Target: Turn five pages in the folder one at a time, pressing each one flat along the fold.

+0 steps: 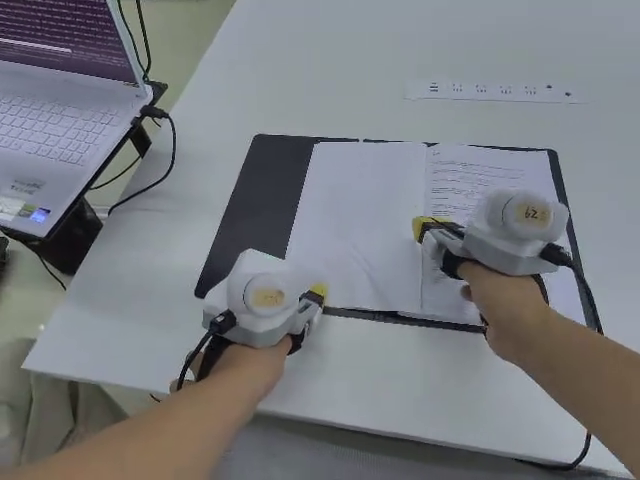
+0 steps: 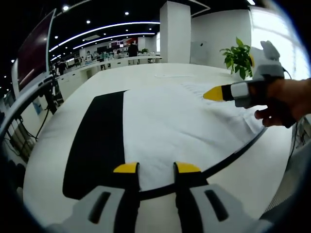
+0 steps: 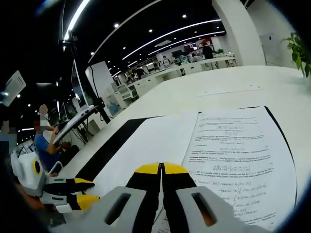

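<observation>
A: You're working at a broad, plain white surface point(image 1: 330, 60).

B: Right in front of you the folder point(image 1: 255, 200) lies open and flat on it, black cover down, its near edge close to your side of the surface.

A: Its left half shows you a blank white page point(image 1: 360, 215), its right half a printed page point(image 1: 480, 180).

B: Beyond the folder and well apart from it, a white power strip point(image 1: 490, 91) lies along the far side.

A: At your left edge a black cable point(image 1: 172, 160) loops across the surface toward a laptop point(image 1: 60, 100). You can't tell whether the laptop's stand rests on the surface.
</observation>
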Demonstrator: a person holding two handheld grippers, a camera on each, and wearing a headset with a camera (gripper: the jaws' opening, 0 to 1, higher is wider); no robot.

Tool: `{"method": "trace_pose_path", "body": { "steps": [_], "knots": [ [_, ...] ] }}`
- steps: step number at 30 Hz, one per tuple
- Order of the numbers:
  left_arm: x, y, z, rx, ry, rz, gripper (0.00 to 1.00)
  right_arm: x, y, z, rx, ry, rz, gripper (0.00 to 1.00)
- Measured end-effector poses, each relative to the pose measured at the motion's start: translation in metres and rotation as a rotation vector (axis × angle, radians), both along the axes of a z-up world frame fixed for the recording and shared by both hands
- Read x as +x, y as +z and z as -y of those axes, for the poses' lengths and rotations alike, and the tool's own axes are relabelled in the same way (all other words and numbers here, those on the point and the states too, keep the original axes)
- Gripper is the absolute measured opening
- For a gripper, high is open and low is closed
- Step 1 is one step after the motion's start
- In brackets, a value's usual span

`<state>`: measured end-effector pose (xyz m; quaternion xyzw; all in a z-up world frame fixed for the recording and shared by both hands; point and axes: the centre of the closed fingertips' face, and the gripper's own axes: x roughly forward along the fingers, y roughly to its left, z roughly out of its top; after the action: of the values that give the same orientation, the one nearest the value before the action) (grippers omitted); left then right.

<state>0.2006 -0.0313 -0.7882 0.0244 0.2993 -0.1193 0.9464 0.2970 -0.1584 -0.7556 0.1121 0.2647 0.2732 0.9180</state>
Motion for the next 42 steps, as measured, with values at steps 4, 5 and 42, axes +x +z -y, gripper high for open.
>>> {"method": "trace_pose_path", "body": {
  "steps": [4, 5, 42],
  "knots": [
    [0.002, -0.002, -0.001, -0.001, 0.001, 0.011, 0.27, 0.012, -0.007, 0.001, -0.026, 0.002, -0.001, 0.00],
    [0.002, -0.003, -0.001, 0.000, 0.001, 0.014, 0.27, 0.013, -0.009, 0.001, -0.029, 0.003, -0.003, 0.00],
    [0.002, -0.002, 0.000, -0.016, 0.019, 0.055, 0.27, 0.109, -0.012, 0.004, 0.007, -0.114, 0.035, 0.00]
  ]
}}
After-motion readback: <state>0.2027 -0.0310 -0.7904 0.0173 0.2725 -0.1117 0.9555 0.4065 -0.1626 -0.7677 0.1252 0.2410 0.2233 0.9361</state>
